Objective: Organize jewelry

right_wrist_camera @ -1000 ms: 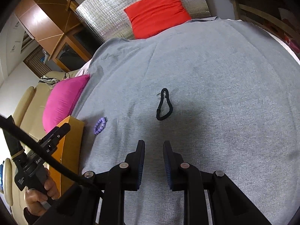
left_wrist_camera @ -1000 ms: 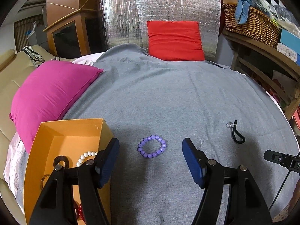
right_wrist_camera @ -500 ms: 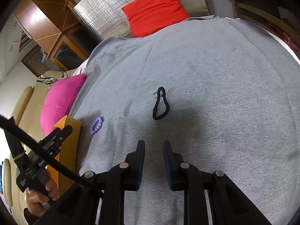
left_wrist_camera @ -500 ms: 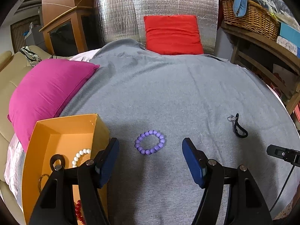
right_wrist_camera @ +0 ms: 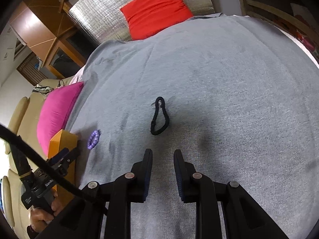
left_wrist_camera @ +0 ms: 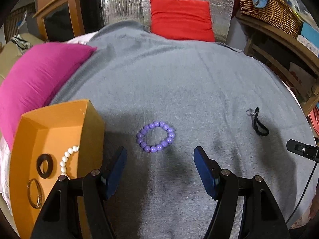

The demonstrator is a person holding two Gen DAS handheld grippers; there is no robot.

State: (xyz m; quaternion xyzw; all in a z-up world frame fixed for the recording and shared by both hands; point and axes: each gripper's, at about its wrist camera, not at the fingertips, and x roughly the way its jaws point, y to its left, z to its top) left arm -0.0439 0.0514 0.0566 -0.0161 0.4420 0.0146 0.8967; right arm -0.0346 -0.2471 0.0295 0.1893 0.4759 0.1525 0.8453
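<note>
A purple bead bracelet point(left_wrist_camera: 156, 136) lies on the grey cloth point(left_wrist_camera: 179, 83), just ahead of my open, empty left gripper point(left_wrist_camera: 159, 157). It also shows in the right wrist view point(right_wrist_camera: 94, 139). An orange box point(left_wrist_camera: 24, 151) at the left holds a white bead string point(left_wrist_camera: 66, 160), a dark ring point(left_wrist_camera: 44, 165) and a gold bangle point(left_wrist_camera: 35, 193). A black loop band point(left_wrist_camera: 259, 126) with a small clear ring lies to the right, and in the right wrist view point(right_wrist_camera: 159, 117) it lies ahead of my right gripper point(right_wrist_camera: 163, 156), whose jaws stand a narrow gap apart, empty.
A pink cushion point(left_wrist_camera: 33, 75) lies at the left beside the box. A red cushion point(left_wrist_camera: 180, 20) leans on a silver foil panel point(left_wrist_camera: 123, 2) at the back. A wooden shelf with a wicker basket point(left_wrist_camera: 269, 0) stands at the right. The orange box point(right_wrist_camera: 61, 139) shows left in the right wrist view.
My left gripper has moved forward and lower toward the purple bracelet, which sits closer between the fingers. My right gripper has crept slightly toward the black band. Neither jaw has changed.
</note>
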